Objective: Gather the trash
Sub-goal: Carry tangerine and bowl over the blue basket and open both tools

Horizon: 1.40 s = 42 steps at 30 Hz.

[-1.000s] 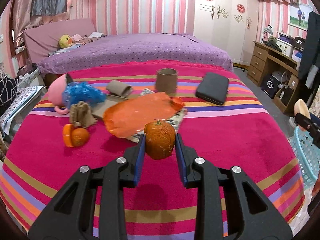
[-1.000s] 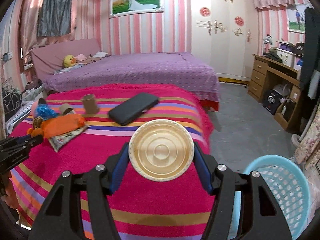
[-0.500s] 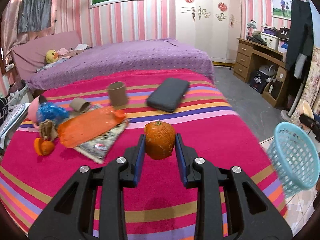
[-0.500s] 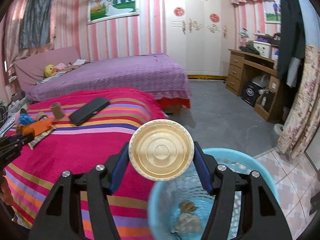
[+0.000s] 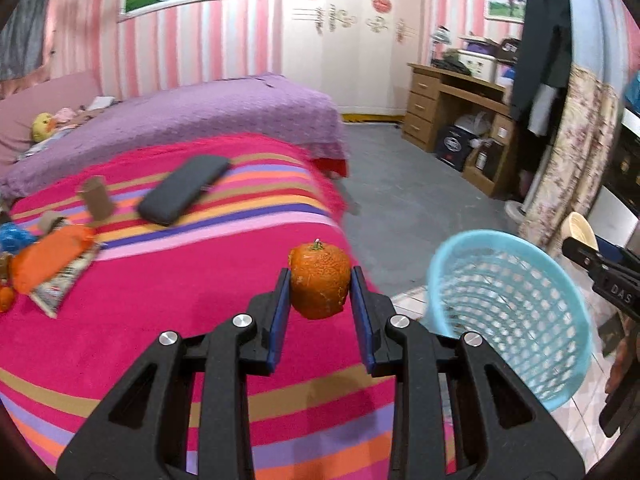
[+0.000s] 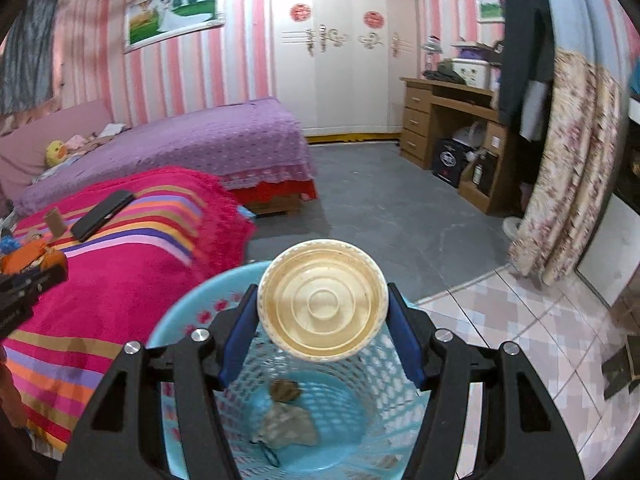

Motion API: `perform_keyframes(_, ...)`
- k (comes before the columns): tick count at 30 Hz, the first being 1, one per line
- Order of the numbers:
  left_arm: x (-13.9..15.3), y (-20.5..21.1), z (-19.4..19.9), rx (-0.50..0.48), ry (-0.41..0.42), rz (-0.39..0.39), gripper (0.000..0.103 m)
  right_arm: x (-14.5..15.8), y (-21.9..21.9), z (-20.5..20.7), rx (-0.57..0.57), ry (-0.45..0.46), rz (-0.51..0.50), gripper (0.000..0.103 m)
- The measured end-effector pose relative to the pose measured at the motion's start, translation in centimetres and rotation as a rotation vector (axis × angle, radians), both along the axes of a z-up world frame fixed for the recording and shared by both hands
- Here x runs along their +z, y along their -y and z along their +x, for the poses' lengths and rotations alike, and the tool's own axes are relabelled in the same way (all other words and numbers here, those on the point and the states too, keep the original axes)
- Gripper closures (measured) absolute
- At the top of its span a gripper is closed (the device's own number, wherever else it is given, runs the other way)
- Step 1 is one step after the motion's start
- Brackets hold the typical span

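Note:
My left gripper (image 5: 319, 286) is shut on an orange peel (image 5: 319, 280) shaped like a hollow fruit, above the right edge of the striped blanket (image 5: 160, 300). The light-blue mesh basket (image 5: 508, 312) stands on the floor to its right. My right gripper (image 6: 322, 304) is shut on a round cream paper bowl (image 6: 322, 300), held right over that basket (image 6: 192, 316), which has crumpled scraps (image 6: 286, 420) at its bottom. The right gripper with the bowl also shows at the right edge of the left wrist view (image 5: 600, 268).
On the blanket lie an orange plastic bag (image 5: 48, 252) over a printed wrapper, a cardboard tube (image 5: 96, 200), a dark flat case (image 5: 184, 188) and a blue tuft (image 5: 10, 236). A purple bed (image 6: 192, 140), a wooden desk (image 6: 452, 120) and a floral curtain (image 6: 568, 168) surround the grey floor.
Both grippers have swung to the right, away from the litter on the blanket. The basket has come into view beside the left gripper and directly under the right one. Both grips are unchanged.

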<state>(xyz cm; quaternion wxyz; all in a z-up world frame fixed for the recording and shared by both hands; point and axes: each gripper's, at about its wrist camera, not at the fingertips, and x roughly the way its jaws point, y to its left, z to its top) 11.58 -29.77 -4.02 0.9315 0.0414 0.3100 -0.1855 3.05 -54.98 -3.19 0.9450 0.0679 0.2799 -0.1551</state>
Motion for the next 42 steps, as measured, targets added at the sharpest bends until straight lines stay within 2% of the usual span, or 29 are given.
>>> perform_keyframes(10, -2.1, 8.5, -2.2, -0.13, -0.016, -0.002, 0.075, -1.3, 4.3, -2.5, -0.085, 0.025, 0.047, 0.042)
perform_keyframes(16, -2.6, 11.5, -2.7, -0.179, -0.018, 0.017, 0.073, -1.9, 4.3, -2.3, -0.075, 0.016, 0.047, 0.042)
perform_keyframes(20, -3.2, 12.2, -2.0, -0.196, -0.061, 0.015, 0.073, -2.1, 4.0, -2.2, -0.068, 0.008, 0.044, 0.042)
perform_keyframes(21, -3.4, 12.2, -1.7, -0.193, -0.065, 0.019, 0.07, -2.1, 4.0, -2.2, -0.067, 0.008, 0.046, 0.042)
perform_keyframes(23, -3.5, 12.1, -1.4, -0.186, -0.066, 0.023, 0.057, -2.2, 4.0, -2.2, -0.065, 0.008, 0.048, 0.042)
perform_keyframes(25, -3.3, 11.6, -1.2, -0.17, -0.061, 0.016, 0.041, -2.2, 3.9, -2.0, -0.062, 0.005, 0.047, 0.042)
perform_keyframes(31, -2.0, 9.4, -1.2, -0.116, 0.006, 0.002, 0.016, -2.4, 3.5, -1.7, -0.055, 0.002, 0.045, 0.042)
perform_keyframes(36, -1.3, 7.7, -1.1, -0.067, 0.054, 0.035, 0.01, -3.0, 3.0, -0.9, -0.046, -0.009, 0.048, 0.042)
perform_keyframes(39, -1.4, 6.7, -1.0, -0.05, 0.053, 0.04, 0.01, -3.5, 2.8, -0.3, -0.052, -0.02, 0.045, 0.041)
perform_keyframes(41, -1.3, 5.8, -0.9, -0.04, 0.054, 0.043, 0.01, -3.5, 2.6, -0.1, -0.057, -0.02, 0.048, 0.037)
perform_keyframes(42, -1.3, 5.5, -0.9, -0.034, 0.056, 0.045, 0.009, -3.4, 2.6, -0.1, -0.061, -0.018, 0.047, 0.029)
